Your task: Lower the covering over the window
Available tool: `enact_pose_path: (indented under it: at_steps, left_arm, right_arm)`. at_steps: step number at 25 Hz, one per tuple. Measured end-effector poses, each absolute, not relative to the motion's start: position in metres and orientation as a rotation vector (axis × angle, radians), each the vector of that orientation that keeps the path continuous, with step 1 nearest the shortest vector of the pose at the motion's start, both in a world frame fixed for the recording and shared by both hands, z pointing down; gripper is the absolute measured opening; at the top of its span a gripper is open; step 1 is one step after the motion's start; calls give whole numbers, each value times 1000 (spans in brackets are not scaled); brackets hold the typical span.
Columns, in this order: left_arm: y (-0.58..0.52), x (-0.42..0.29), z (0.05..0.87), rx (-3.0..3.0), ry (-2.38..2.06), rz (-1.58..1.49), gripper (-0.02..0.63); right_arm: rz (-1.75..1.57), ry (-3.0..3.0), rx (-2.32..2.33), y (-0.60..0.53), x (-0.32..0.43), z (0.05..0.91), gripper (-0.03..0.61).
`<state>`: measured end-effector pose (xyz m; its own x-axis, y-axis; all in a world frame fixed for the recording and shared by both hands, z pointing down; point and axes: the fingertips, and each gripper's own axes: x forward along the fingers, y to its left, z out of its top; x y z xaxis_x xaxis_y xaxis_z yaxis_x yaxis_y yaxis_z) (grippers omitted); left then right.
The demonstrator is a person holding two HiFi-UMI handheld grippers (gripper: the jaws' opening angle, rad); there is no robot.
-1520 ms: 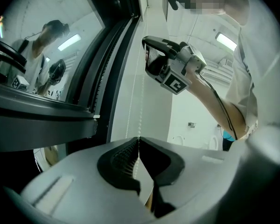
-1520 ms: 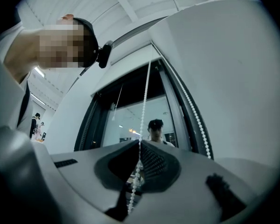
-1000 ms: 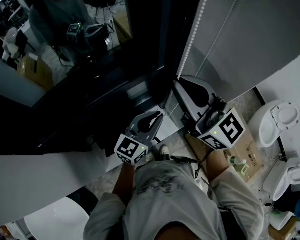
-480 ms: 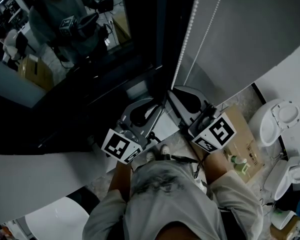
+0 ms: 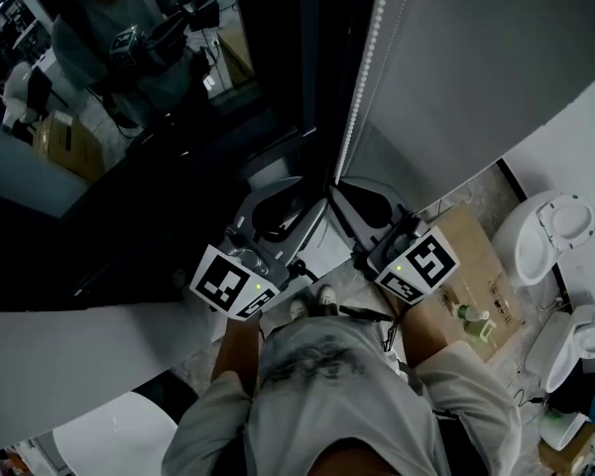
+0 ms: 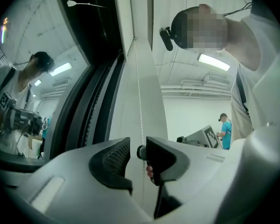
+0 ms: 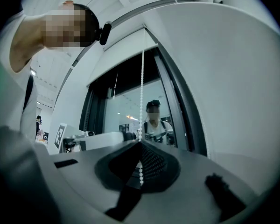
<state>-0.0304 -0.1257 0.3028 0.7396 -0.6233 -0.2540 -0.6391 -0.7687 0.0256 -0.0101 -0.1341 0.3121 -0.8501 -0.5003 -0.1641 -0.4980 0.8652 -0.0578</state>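
A white bead chain (image 5: pixel 362 77) hangs beside the grey roller blind (image 5: pixel 496 58), in front of the dark window glass (image 5: pixel 178 117). My right gripper (image 5: pixel 347 190) is shut on this chain; in the right gripper view the beads (image 7: pixel 141 92) run down into the closed jaws (image 7: pixel 141 149). My left gripper (image 5: pixel 294 196) is just to its left and slightly lower in the head view. Its jaws have just been opening and now stand open (image 6: pixel 138 154). The chain (image 6: pixel 141 97) passes between them without touching either pad.
The dark window frame (image 5: pixel 317 87) stands left of the chain. A curved white ledge (image 5: pixel 69 355) lies below the window. On the floor to the right are a cardboard box (image 5: pixel 481 256), a bottle (image 5: pixel 468 315) and two white toilets (image 5: pixel 550 236). The glass mirrors the person (image 5: pixel 129 38).
My left gripper has let go of the chain, opened, and moved up along it. My right gripper, still shut on the chain, has come down a little.
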Motion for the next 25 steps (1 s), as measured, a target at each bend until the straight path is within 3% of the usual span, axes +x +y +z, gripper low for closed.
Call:
enact_pose_path:
  at_steps: [11, 16, 25]
  left_arm:
    - [-144, -12, 244, -2770, 962, 395, 118]
    - [-145, -10, 236, -2742, 964, 412, 16]
    - [-142, -13, 239, -2733, 975, 412, 14]
  right_arm:
    - [-58, 2951, -756, -129, -26, 343, 17]
    - [-78, 2956, -770, -131, -24, 349, 18]
    - [-20, 2973, -814, -129, -22, 348, 18]
